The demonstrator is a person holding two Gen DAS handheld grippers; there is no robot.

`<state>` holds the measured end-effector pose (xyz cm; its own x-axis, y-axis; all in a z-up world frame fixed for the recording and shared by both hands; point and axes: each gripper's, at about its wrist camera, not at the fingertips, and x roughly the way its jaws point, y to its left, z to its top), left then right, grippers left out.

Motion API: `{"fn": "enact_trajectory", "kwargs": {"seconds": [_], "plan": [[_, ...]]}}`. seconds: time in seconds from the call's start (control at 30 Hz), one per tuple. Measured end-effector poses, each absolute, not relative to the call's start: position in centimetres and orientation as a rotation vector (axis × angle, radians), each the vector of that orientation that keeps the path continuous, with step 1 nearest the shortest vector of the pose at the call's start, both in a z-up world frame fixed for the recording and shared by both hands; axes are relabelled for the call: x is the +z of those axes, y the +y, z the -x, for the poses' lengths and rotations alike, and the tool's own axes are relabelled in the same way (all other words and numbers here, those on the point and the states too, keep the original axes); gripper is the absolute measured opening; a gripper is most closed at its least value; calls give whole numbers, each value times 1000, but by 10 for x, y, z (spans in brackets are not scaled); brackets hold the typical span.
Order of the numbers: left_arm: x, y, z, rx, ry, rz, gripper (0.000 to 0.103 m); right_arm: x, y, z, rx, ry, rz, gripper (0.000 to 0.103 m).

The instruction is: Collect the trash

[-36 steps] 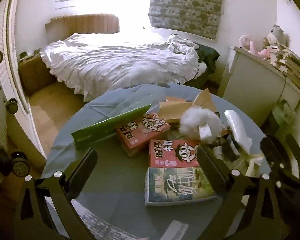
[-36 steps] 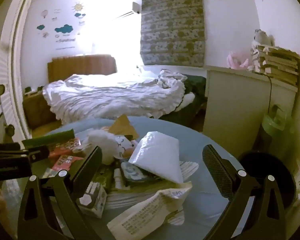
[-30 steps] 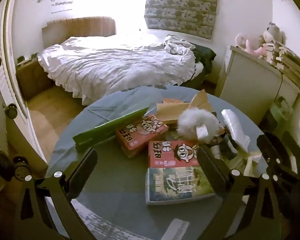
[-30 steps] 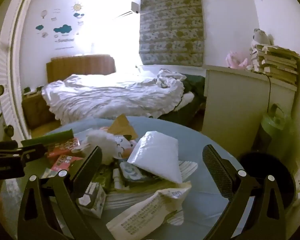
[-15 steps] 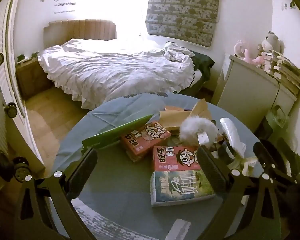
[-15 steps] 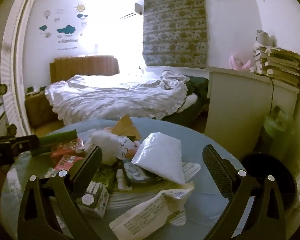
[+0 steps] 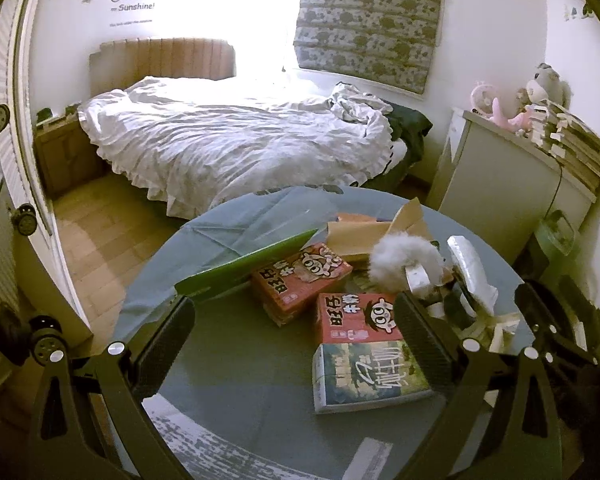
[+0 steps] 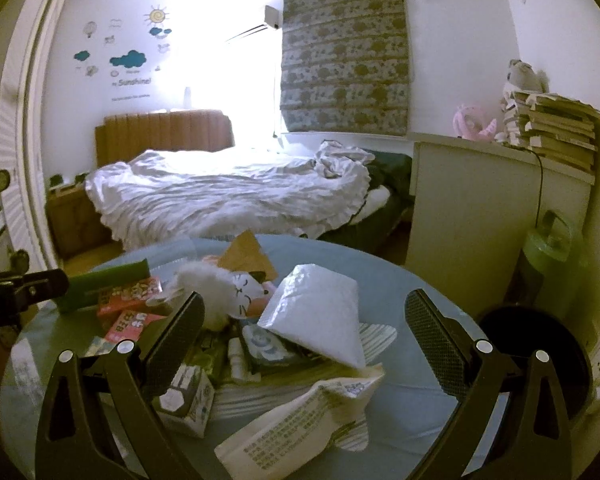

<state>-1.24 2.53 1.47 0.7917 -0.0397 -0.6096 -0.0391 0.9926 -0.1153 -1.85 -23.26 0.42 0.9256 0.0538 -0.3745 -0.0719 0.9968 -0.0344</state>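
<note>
Left wrist view: table farther now.

A rumpled white bed fills the upper middle; glaring window light beside a patterned blind; white cabinet right.

Daylight blows out the window behind the bed; the desk sits dim, edges bent and darkened by fisheye.

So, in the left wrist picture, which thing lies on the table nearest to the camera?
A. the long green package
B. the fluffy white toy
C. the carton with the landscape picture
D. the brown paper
C: the carton with the landscape picture lies lowest in the left wrist view, in front of the two red cartons.
</note>
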Motion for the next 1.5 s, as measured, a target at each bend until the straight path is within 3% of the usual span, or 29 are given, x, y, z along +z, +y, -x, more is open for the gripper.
{"fn": "enact_trajectory", "kwargs": {"seconds": [1.5], "plan": [[7, 30, 8, 9, 679, 114, 98, 0, -228, 17, 68, 396, 58, 99]]}}
